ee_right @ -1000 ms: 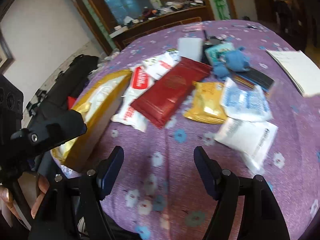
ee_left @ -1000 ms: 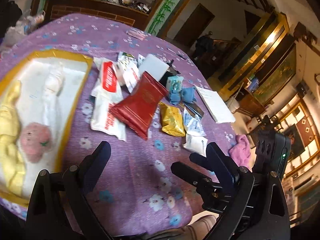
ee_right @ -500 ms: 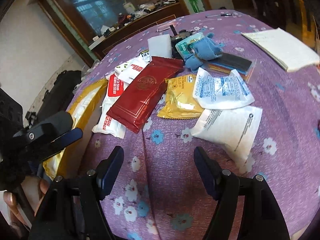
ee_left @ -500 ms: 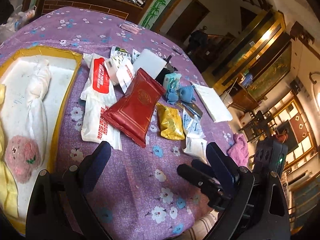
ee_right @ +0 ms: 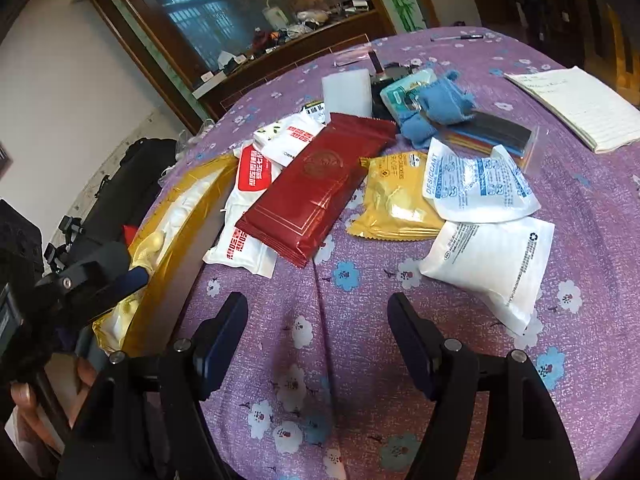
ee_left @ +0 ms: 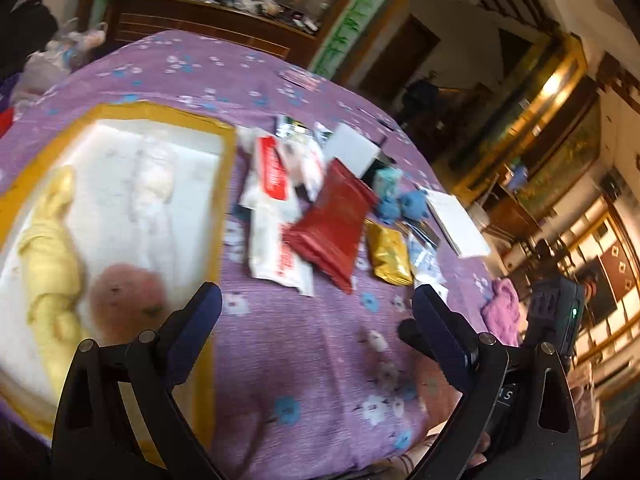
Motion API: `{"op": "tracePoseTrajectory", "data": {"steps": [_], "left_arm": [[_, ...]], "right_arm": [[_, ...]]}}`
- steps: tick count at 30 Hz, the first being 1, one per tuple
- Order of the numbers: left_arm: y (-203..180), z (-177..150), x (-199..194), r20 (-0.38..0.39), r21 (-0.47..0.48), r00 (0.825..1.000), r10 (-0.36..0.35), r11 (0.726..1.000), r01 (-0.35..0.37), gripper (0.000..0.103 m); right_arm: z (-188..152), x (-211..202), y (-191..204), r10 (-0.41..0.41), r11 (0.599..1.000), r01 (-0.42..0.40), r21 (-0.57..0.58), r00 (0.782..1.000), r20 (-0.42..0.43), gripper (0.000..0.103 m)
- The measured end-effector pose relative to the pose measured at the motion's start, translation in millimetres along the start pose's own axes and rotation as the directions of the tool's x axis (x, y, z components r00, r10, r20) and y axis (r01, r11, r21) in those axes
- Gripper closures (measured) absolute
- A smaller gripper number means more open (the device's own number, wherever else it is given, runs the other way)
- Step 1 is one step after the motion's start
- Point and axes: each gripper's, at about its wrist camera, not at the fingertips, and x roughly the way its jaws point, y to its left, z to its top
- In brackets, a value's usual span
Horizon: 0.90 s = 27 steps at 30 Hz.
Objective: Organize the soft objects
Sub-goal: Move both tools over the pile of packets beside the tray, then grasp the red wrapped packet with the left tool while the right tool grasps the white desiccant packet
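Note:
A gold-rimmed tray (ee_left: 224, 184) on the left holds a yellow soft toy (ee_left: 52, 240), a white soft toy (ee_left: 154, 184) and a pink plush (ee_left: 124, 300); its gold wall shows in the right wrist view (ee_right: 188, 216). A blue soft toy (ee_right: 438, 106) lies among packets at the far side; it also shows in the left wrist view (ee_left: 400, 206). A pink cloth (ee_left: 502, 312) lies at the table's right edge. My left gripper (ee_left: 316, 312) is open and empty over the tray's near right corner. My right gripper (ee_right: 318, 320) is open and empty above the cloth, short of the packets.
On the purple flowered tablecloth (ee_right: 360, 360) lie a red packet (ee_right: 320, 184), a gold packet (ee_right: 396, 200), white desiccant bags (ee_right: 488, 256), red-and-white wipes packs (ee_right: 248, 216), a white block (ee_right: 346, 90) and a notebook (ee_right: 576, 100). The left gripper shows at the left of the right wrist view (ee_right: 92, 280).
The left gripper has swung left, bringing more of the tray and toys into view. The right gripper has moved nearer to the packets. Both stay open.

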Motion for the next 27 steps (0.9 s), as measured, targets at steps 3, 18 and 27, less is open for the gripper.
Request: {"op": "tracePoseTrajectory", "data": {"steps": [3, 18, 27], "left_arm": [[7.4, 4.1, -4.0, 0.006, -0.028, 1.0, -0.01, 1.0, 0.01, 0.006], [-24.5, 36.1, 38.9, -0.058, 0.07, 0.998, 0.028, 0.997, -0.024, 0.006], [-43.1, 62.6, 91.7, -0.114, 0.12, 0.991, 0.067, 0.991, -0.053, 0.006]], "right_arm": [[-1.6, -0.5, -5.8, 0.008, 1.0, -0.008, -0.008, 1.0, -0.004, 0.03], [27.2, -24.8, -72.9, -0.146, 0.985, 0.138, 0.105, 0.986, 0.077, 0.03], [77.9, 30.1, -88.9, -0.18, 0.972, 0.18, 0.149, 0.984, -0.015, 0.03]]}}
